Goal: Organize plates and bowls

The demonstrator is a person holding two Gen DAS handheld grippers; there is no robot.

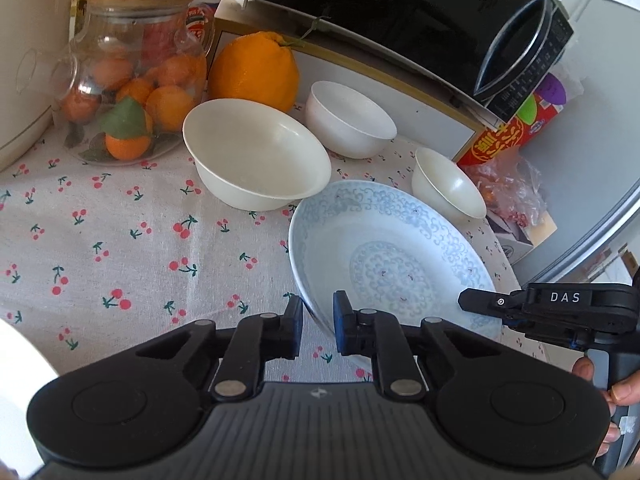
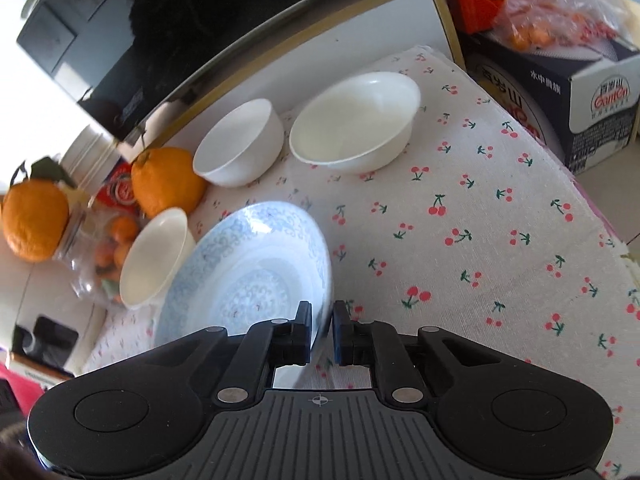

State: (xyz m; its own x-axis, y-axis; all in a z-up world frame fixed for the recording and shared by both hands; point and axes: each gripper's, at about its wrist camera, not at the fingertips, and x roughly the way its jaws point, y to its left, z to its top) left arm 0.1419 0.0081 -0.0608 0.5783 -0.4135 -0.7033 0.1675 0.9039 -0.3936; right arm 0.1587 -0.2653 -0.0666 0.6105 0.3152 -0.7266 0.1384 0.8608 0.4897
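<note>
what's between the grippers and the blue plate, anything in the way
Nothing visible. The left gripper and right gripper each straddle the blue patterned plate's rim, on opposite sides. The three white bowls sit behind it.

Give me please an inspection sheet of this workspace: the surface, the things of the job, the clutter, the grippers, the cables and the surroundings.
Surface: cherry-print tablecloth, flat, somewhat creased.
Job's things: blue-patterned plate; three white bowls, all upright and empty: large bowl, middle bowl, small bowl beside the plate's far rim.
Clutter: glass jar of small oranges; large orange; red packet; printed carton.
Grippers: left gripper straddles the plate's near rim, jaws slightly apart; right gripper straddles the opposite rim, gap narrow; contact cannot be judged.
Cables: nothing seen.
Surroundings: black Midea microwave behind the bowls.
</note>
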